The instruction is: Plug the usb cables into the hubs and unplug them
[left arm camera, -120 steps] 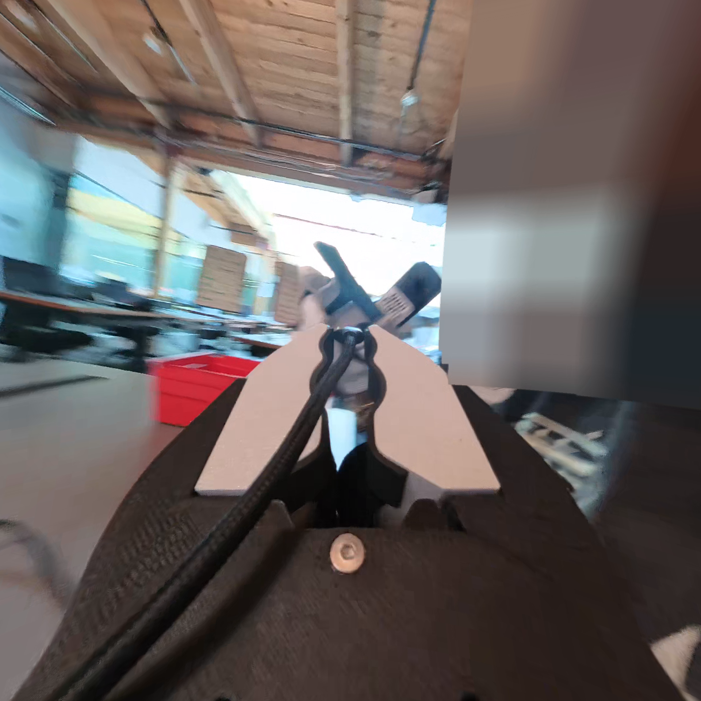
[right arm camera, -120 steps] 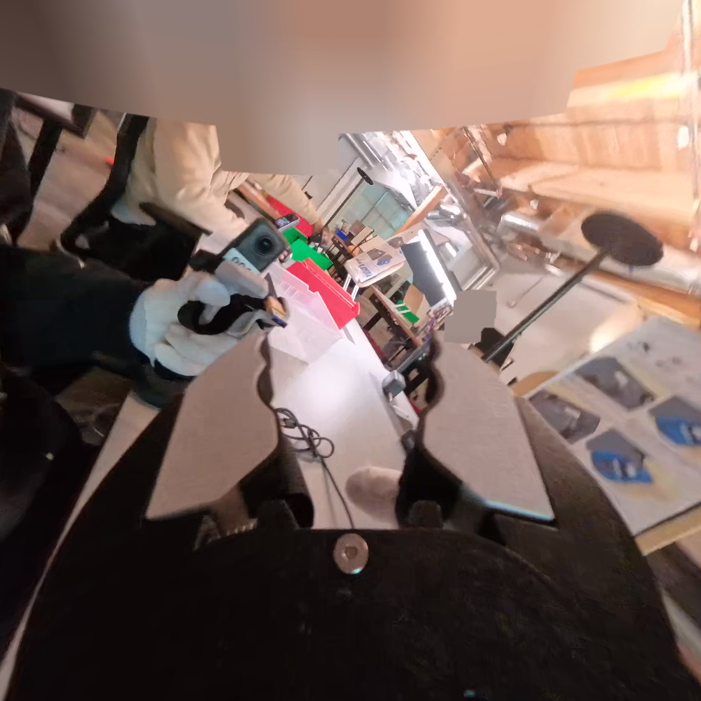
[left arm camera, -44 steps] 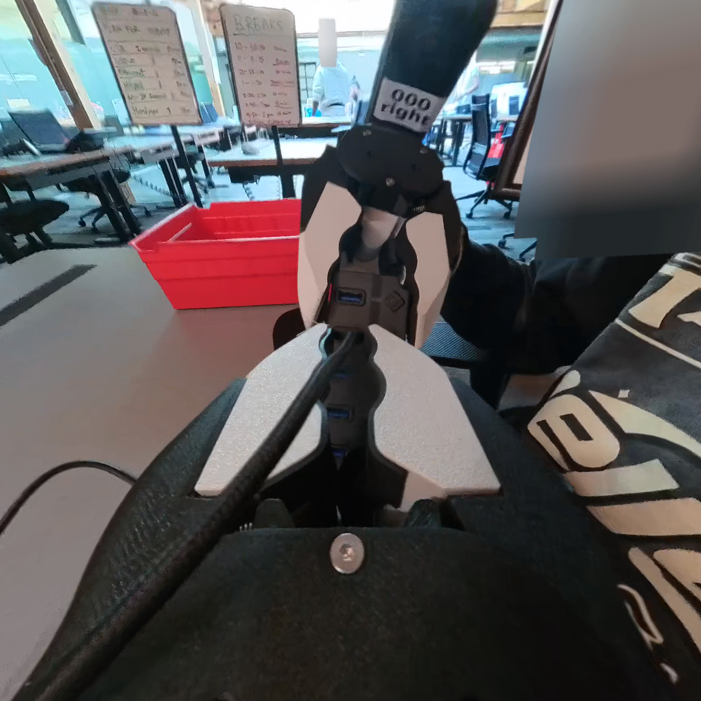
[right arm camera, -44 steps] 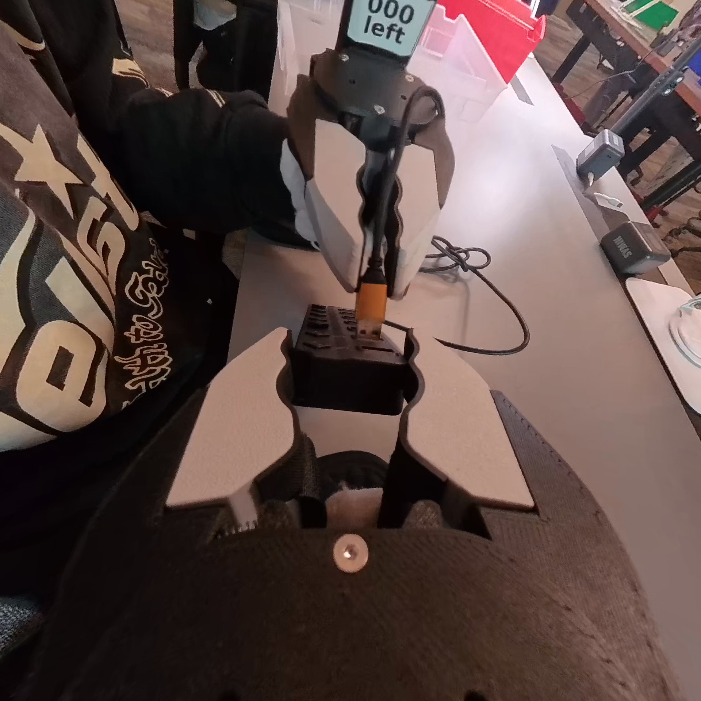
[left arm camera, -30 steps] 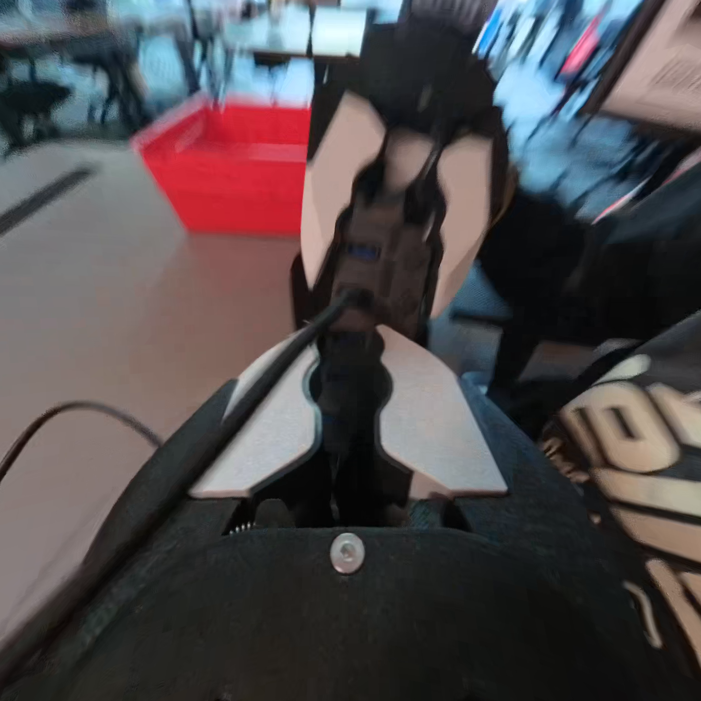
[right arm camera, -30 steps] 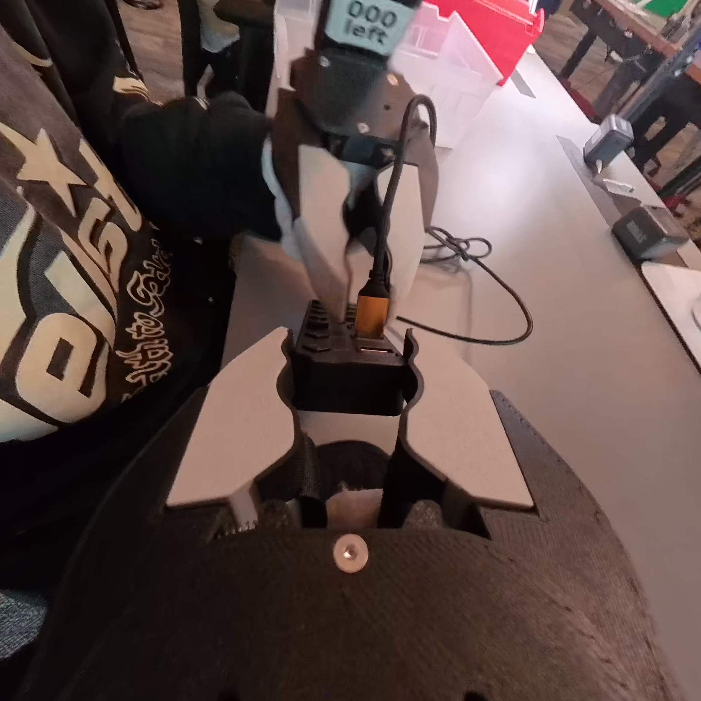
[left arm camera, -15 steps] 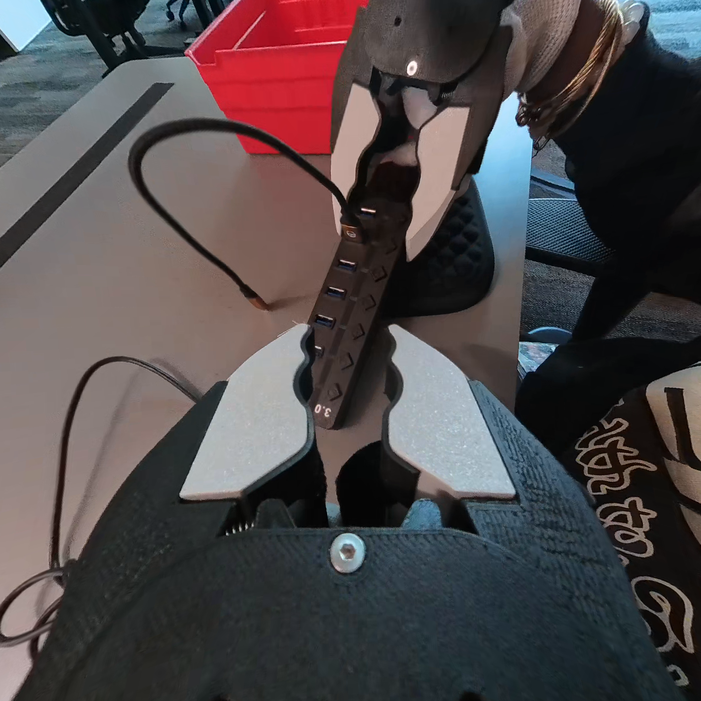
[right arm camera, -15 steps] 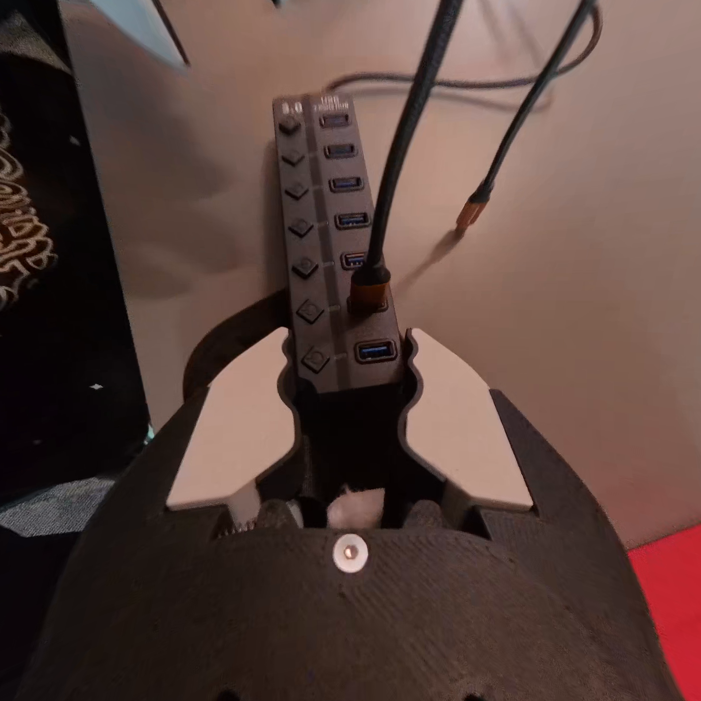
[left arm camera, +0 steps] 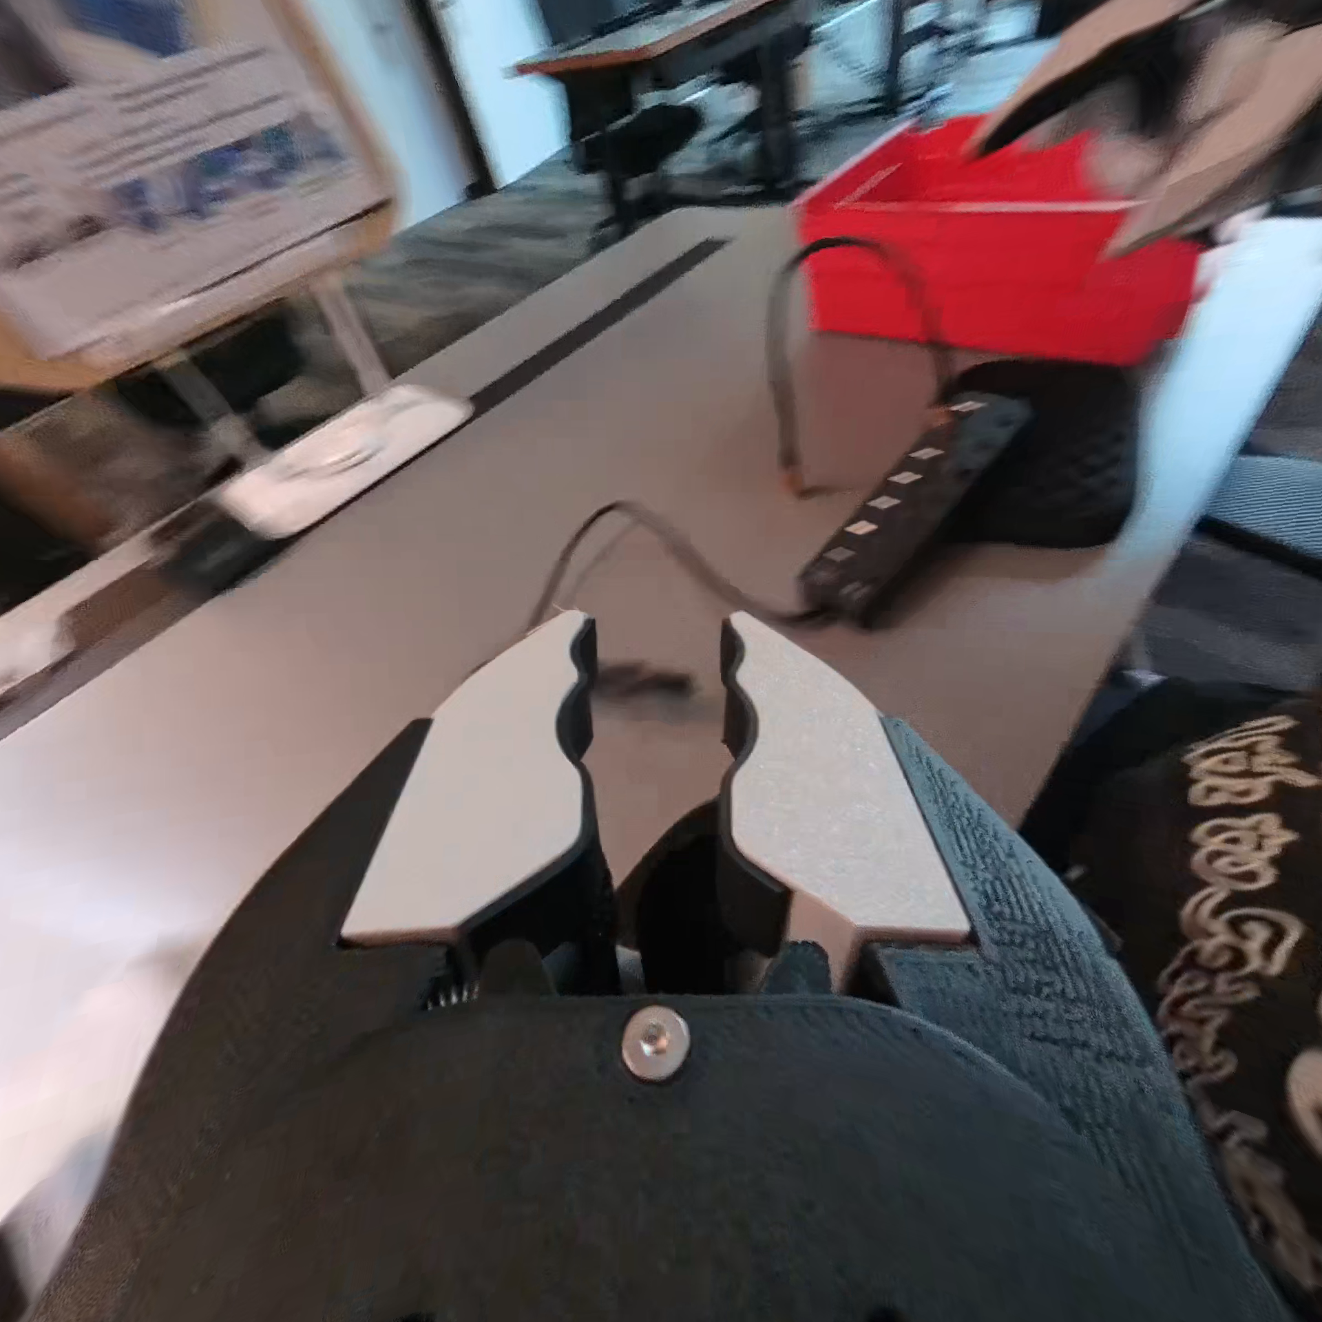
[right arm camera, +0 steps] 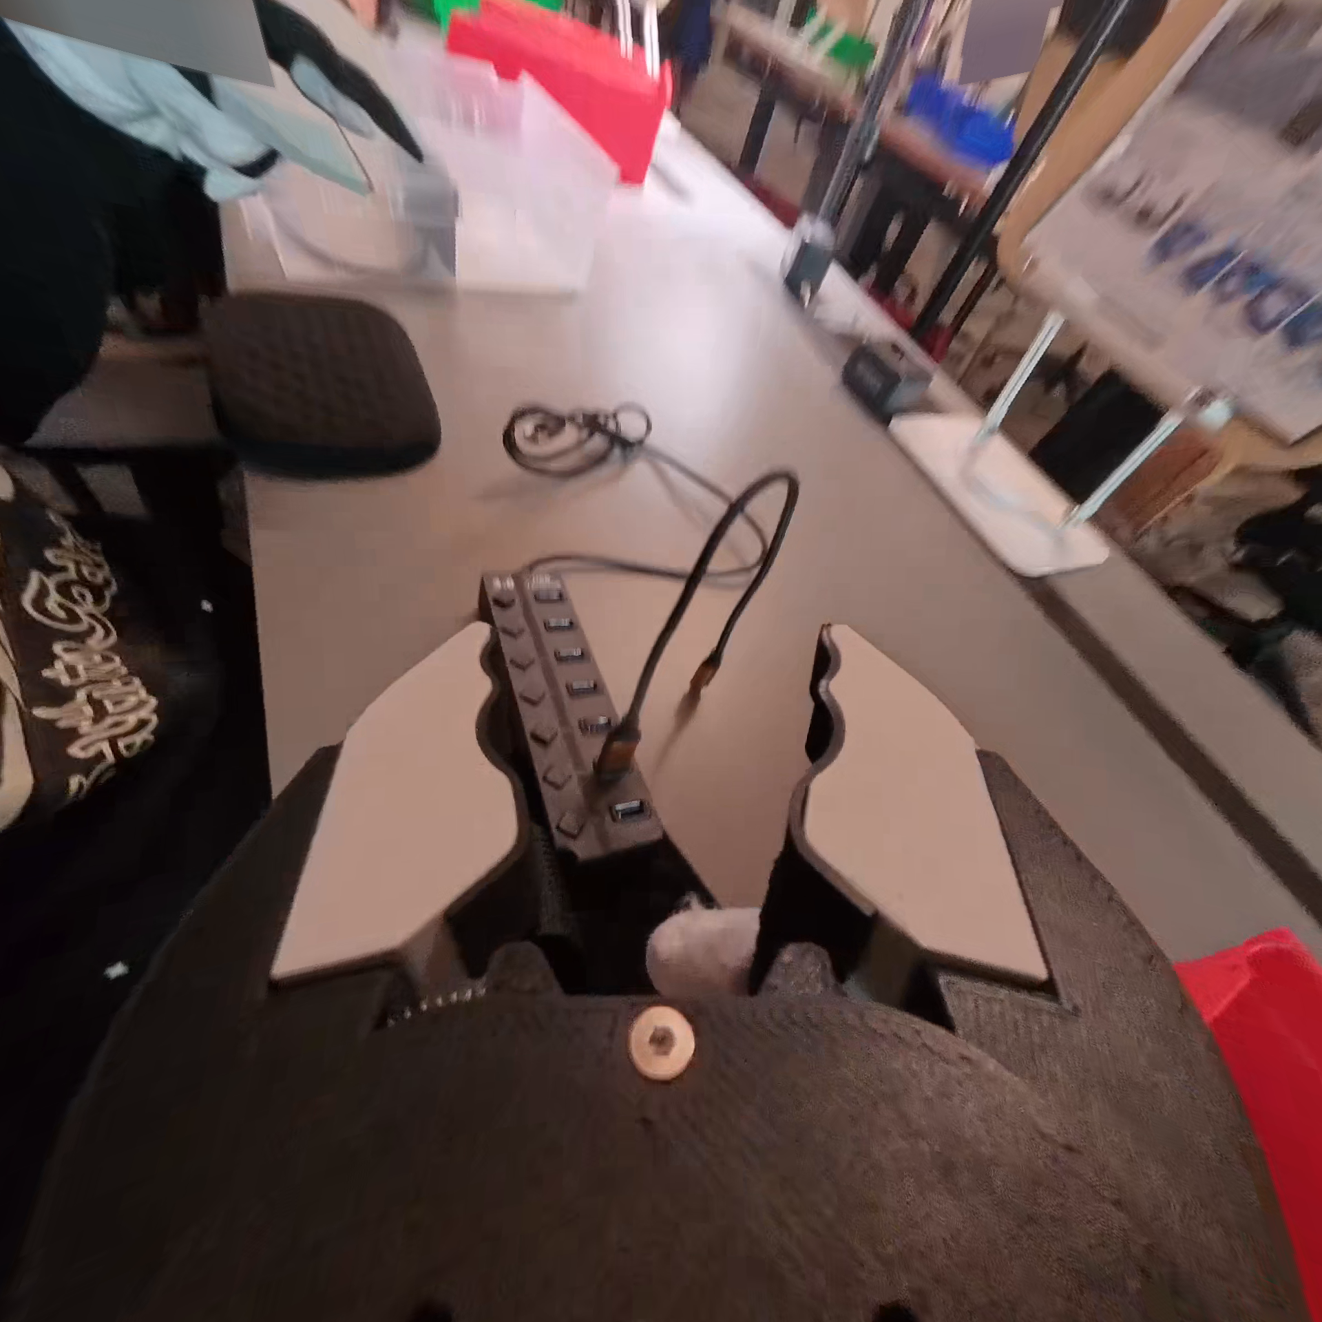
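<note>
On the counter point(right arm camera: 894, 644), near its front edge, lies the black USB hub point(right arm camera: 572, 715) with its row of ports facing up, so a plug can come straight down into any of them. One short black cable point(right arm camera: 687, 608) sits with its orange-collared plug in the port second from the near end; the rest arches up and over, and its other orange-tipped end hangs free just above the counter beside the hub. That arch looks like plain cable stiffness, not anything holding it.

Your right hand-held gripper point(right arm camera: 654, 629) is spread wide and holds nothing; the hub's near end lies between its fingers but apart from them, which suggests you have let it rest flat so it needs no bracing.

Your left hand-held gripper point(left arm camera: 654, 629) is partly spread and empty too, aimed over bare counter with the hub point(left arm camera: 908, 501) off to its right. The hub's own lead point(left arm camera: 644, 544) trails away towards a loose coil point(right arm camera: 572, 436).

With one plug seated, I judge the unplugging, or a further cable, comes next.
</note>
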### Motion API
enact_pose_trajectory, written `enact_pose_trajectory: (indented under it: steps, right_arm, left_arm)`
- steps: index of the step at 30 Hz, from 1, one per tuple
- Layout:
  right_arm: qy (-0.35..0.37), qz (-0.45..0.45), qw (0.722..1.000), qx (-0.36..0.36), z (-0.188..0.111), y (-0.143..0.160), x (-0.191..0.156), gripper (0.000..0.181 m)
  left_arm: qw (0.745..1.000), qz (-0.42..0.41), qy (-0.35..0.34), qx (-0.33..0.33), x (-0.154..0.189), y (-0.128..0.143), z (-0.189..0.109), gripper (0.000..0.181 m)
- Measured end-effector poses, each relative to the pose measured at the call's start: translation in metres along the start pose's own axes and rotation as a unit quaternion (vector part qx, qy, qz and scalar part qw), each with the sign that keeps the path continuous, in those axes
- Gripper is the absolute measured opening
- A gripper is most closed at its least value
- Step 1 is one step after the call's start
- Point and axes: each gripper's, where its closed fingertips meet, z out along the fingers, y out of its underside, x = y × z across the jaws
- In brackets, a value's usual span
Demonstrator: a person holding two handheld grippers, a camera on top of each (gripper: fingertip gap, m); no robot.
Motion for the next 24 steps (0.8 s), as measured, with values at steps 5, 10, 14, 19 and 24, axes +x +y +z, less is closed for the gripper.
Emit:
enact_pose_trajectory:
  steps: [5,10,14,19,24]
  right_arm:
    - [0.019,-0.037,0.997,0.068,-0.017,-0.033,-0.008,0.077]
    - [0.008,-0.051,0.996,0.067,-0.011,-0.037,-0.019,0.074]
    - [0.0,-0.059,0.997,0.044,0.001,-0.031,-0.023,0.073]
    - [-0.021,-0.087,0.995,0.037,0.007,-0.029,-0.034,0.069]
    - [-0.012,-0.092,0.994,0.051,0.0,-0.033,-0.033,0.066]
  left_arm:
    - [0.972,-0.085,-0.183,-0.122,-0.105,0.059,-0.11,0.031]
    - [0.94,-0.143,-0.12,-0.286,-0.135,0.137,-0.156,0.029]
    - [0.911,-0.166,0.004,-0.378,-0.12,0.174,-0.149,0.029]
    - [0.871,-0.151,0.02,-0.466,-0.113,0.206,-0.136,0.031]
    - [0.843,-0.143,0.047,-0.516,-0.105,0.226,-0.131,0.032]
